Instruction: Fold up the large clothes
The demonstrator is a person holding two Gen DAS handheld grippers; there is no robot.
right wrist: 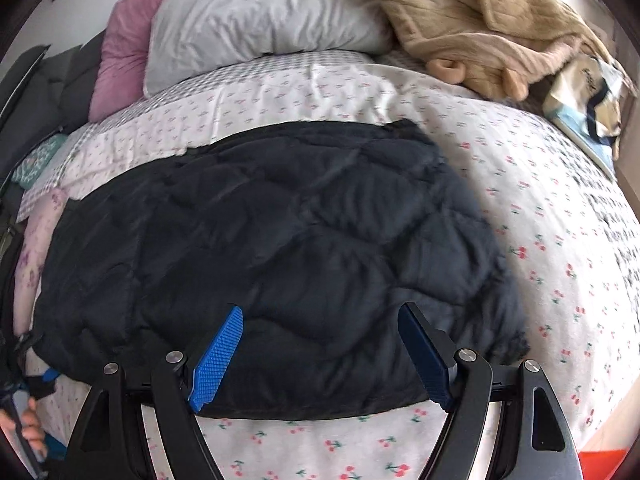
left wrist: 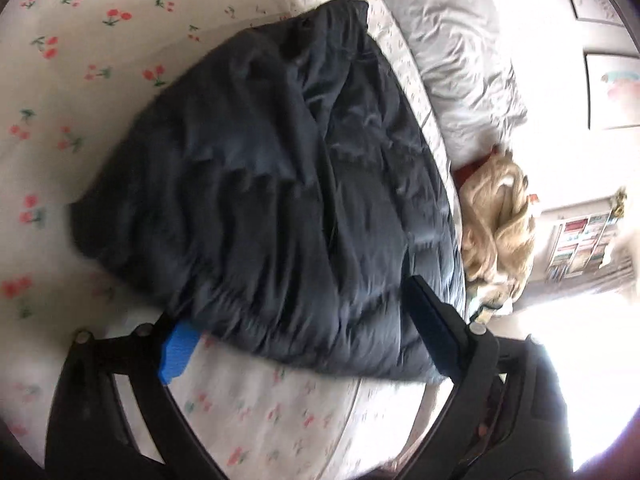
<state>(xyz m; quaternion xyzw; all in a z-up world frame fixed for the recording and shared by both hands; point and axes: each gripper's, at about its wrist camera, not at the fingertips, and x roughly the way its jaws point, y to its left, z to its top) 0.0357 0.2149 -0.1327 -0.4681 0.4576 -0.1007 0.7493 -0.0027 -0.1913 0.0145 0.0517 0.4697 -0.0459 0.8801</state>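
A dark quilted jacket point(right wrist: 272, 248) lies folded into a broad, puffy bundle on the bed point(right wrist: 560, 264), spread over a white sheet printed with small red cherries. It is the thing everything else sits around.

Beyond the jacket, at the head of the bed, a pale grey pillow point(right wrist: 264, 16) leans against the wall, with a pink cushion point(right wrist: 120, 52) tucked at its left end. To the right of that pillow, also past the jacket, a tan fleecy garment point(right wrist: 488, 28) lies in a loose heap near the bed's far corner.

The right gripper point(right wrist: 320, 356) hangs over the near edge of the jacket, its jaws standing apart with the blue pads point(right wrist: 218, 354) facing each other across the quilting. Nothing is clamped between them, though I cannot tell whether the tips brush the fabric.

The left gripper point(left wrist: 304, 336) is at another edge of the jacket, tilted, its jaws wide apart. One blue pad point(left wrist: 176, 354) sits just beside the jacket's hem over the cherry sheet, and the other finger point(left wrist: 436, 328) lies over the jacket's corner; the pads are not pressing on anything. In the right wrist view, a hand point(right wrist: 32, 428) shows at the jacket's left end, low in the picture.
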